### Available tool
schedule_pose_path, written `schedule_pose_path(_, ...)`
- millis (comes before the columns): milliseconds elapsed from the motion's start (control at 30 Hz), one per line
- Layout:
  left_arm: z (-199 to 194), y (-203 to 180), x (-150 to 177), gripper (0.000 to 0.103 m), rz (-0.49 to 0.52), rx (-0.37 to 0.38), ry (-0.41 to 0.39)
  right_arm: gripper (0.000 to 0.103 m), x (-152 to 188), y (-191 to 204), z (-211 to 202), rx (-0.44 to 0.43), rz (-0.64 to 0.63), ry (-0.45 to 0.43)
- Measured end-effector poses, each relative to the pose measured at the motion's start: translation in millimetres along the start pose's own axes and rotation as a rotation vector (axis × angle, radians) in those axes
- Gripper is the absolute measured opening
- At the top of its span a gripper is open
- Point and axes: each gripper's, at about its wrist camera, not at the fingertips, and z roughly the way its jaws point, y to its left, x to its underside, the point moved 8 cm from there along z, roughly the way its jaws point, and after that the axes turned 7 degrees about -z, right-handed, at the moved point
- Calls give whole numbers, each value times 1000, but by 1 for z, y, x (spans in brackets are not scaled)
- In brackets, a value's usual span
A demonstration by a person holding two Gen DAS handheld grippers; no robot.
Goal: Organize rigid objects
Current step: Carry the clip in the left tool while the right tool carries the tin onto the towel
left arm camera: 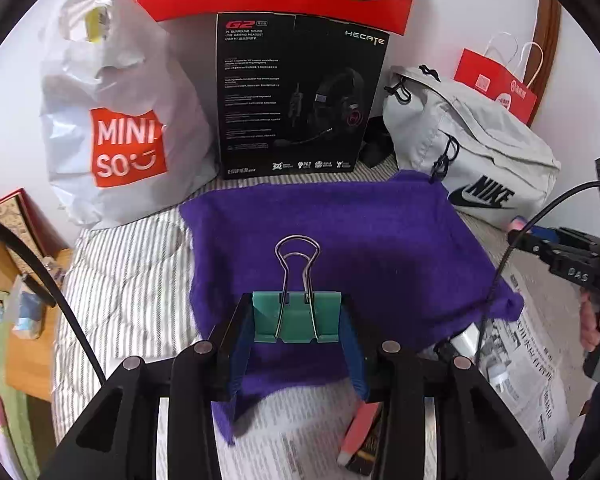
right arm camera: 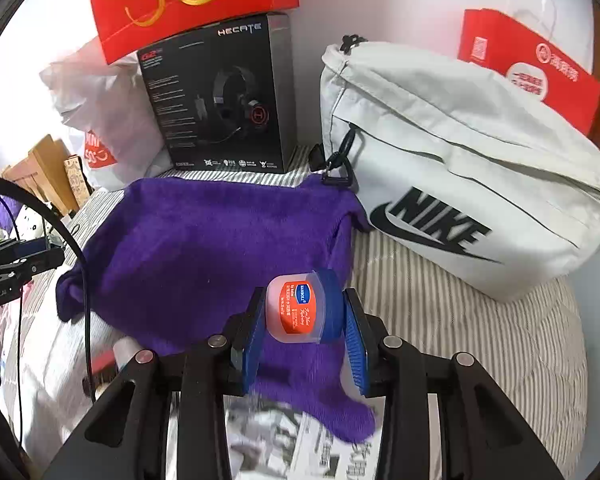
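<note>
My left gripper (left arm camera: pixel 296 320) is shut on a green binder clip (left arm camera: pixel 296 316) with its silver wire handles pointing away, held just above a purple towel (left arm camera: pixel 340 232). My right gripper (right arm camera: pixel 305 312) is shut on a small pink lip balm jar (right arm camera: pixel 302 308) with a blue lid and an orange label, held sideways over the near right part of the purple towel (right arm camera: pixel 204 240). The right gripper's body shows at the right edge of the left wrist view (left arm camera: pixel 572 264). The left gripper's body shows at the left edge of the right wrist view (right arm camera: pixel 16 264).
The towel lies on a striped bedcover (left arm camera: pixel 128 280) with newspaper (left arm camera: pixel 532 352) at the near side. Behind stand a white Miniso bag (left arm camera: pixel 116 128), a black headset box (left arm camera: pixel 300 96), a white Nike bag (right arm camera: pixel 460 176) and red paper bags (right arm camera: pixel 528 68). A pink and black item (left arm camera: pixel 360 440) lies near me.
</note>
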Motion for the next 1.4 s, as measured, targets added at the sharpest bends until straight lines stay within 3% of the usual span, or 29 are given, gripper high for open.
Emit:
schedule_pose_path(267,33,13,-22,39,-31,-7,17,37,-25,7,41,-6,-37,30)
schedule_pose_path(500,73,16,-31,39,-77,30,51,37,-34,11,87,1,-78,80)
schedule_pose_path(800,121,7,-41,39,-53,20,126,37,-43,8,134,-2,-97,154)
schedule_pose_path(1400,156,4,-37,39,18,-73,204,37,-42,5,160,-17,-109,218)
